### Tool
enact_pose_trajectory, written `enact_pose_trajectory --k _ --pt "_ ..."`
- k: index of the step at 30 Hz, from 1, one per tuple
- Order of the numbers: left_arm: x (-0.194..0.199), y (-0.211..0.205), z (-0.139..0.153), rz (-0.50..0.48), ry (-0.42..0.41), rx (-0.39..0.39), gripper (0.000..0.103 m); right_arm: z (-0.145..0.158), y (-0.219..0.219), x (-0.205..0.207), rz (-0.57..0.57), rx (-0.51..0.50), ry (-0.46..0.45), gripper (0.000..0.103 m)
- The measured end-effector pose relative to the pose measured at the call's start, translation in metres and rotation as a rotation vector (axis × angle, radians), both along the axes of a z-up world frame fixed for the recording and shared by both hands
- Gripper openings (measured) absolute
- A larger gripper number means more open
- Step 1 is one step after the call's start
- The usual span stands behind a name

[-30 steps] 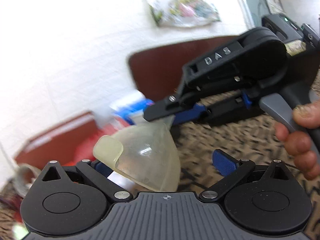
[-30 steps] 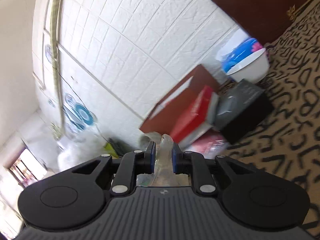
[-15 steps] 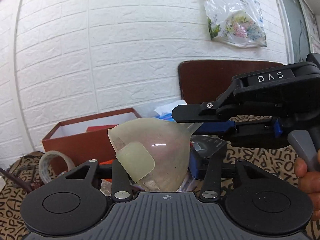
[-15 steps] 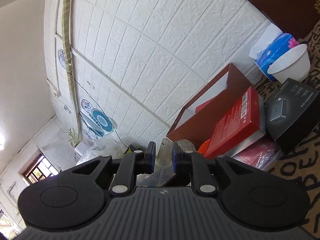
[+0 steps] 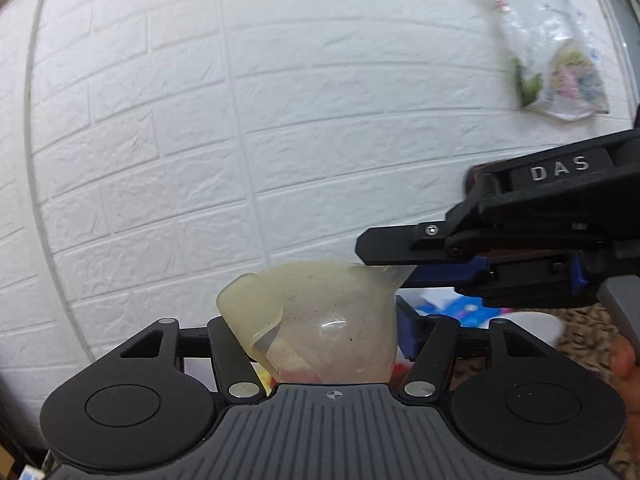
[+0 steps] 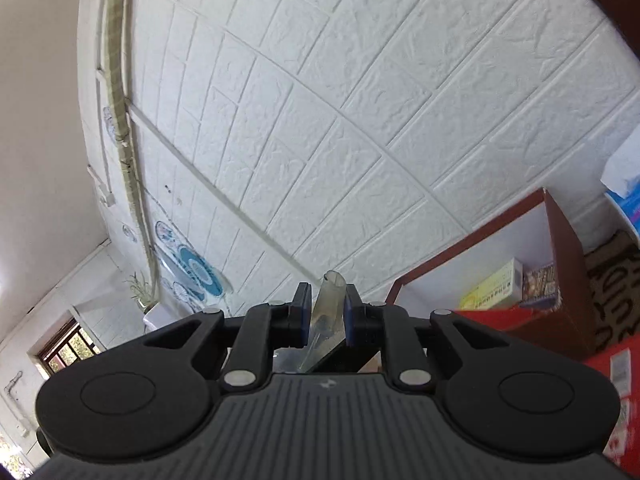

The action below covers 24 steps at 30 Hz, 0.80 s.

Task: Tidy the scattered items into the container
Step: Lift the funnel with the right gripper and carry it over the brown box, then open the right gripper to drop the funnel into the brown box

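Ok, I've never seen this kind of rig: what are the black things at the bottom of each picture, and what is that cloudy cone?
There is no robot here. A person holds a two-finger gripper in each hand, and a fisheye camera on each looks along its fingers. One picture is from the left gripper, the other from the right gripper. The cone is a translucent funnel. The right gripper is shut on its spout. The left gripper's jaws are opening with the cone between them. Beyond stands an open brown box holding small packets, on a letter-patterned cloth.
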<state>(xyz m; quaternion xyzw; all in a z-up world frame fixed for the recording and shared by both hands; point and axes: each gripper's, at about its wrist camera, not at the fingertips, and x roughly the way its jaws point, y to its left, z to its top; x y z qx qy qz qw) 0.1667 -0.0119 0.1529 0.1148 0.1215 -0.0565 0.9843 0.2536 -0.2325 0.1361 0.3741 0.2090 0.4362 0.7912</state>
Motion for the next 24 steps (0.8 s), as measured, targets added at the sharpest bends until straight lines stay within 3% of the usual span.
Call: enact_pose_trajectory --k 5,10,12,14,20,24 --pt "0.079 0.036 0.000 0.012 0.053 -0.003 0.073 -0.008 0.035 0.065 -0.030 0.019 0.073 0.019" --pt "0.129 0.064 -0.022 0.030 0.165 -0.027 0.085 -0.027 0.067 0.103 -0.050 -0.039 0.129 0.022" --pt "0.139 0.066 -0.032 0.055 0.204 0.020 0.091 -0.036 0.077 0.111 -0.037 -0.074 0.151 0.033" --pt "0.141 0.070 -0.042 0.116 0.236 0.071 0.096 -0.039 0.083 0.109 -0.066 -0.115 0.164 0.091" --pt "0.122 0.077 -0.045 0.151 0.262 0.082 0.096 -0.029 0.065 0.089 -0.123 -0.133 0.127 0.091" --pt "0.085 0.080 -0.019 0.181 0.221 0.102 0.096 -0.011 0.036 0.055 -0.142 -0.129 0.086 0.090"
